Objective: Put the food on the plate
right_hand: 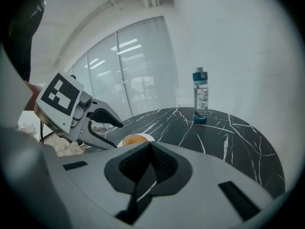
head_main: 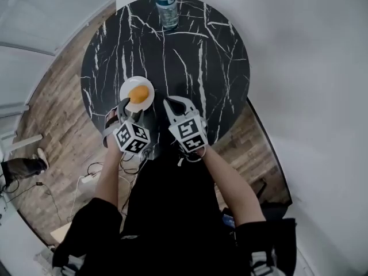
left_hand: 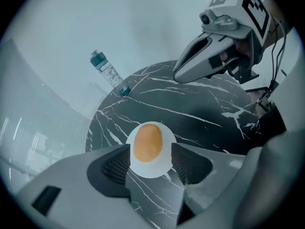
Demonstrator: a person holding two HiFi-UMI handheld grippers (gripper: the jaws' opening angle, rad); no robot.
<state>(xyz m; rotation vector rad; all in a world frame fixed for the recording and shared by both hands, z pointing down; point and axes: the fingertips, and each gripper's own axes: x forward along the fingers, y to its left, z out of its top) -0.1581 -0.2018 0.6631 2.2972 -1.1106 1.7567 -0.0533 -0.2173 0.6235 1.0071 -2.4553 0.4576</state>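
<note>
An orange bun-like piece of food [head_main: 138,94] lies on a small white plate [head_main: 148,102] on the round black marble table [head_main: 190,50]. In the left gripper view the food [left_hand: 148,142] sits on the plate [left_hand: 151,168] beyond the parted jaws. My left gripper [head_main: 129,107] hovers at the plate's near edge, open, with nothing between its fingers. My right gripper [head_main: 172,104] is just right of the plate, shut and empty. In the right gripper view the food [right_hand: 136,139] and plate show past the shut jaws, with the left gripper [right_hand: 110,119] beside them.
A clear water bottle [head_main: 167,6] with a teal cap stands at the table's far edge, also the bottle [left_hand: 109,73] and the bottle [right_hand: 201,97]. Wooden floor with cables [head_main: 92,174] lies left of the table; a white wall [head_main: 310,68] is to the right.
</note>
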